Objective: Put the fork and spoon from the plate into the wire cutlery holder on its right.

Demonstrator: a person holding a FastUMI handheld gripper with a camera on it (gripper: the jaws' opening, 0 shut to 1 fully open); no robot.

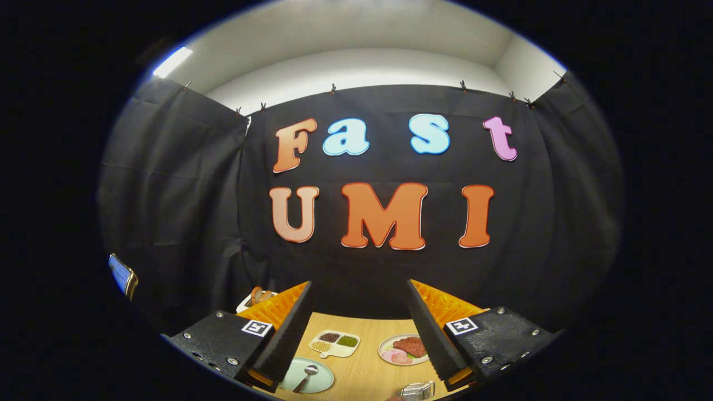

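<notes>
Plate (312,377) and wire holder (416,390) partly cut off.

A staged recording booth, not a real kitchen: black cloth (184,223) is clipped up as walls behind a wooden tabletop (367,367), white room walls (356,61) rise above the cloth, and printed food plates (404,350) lie on the tabletop.
</notes>
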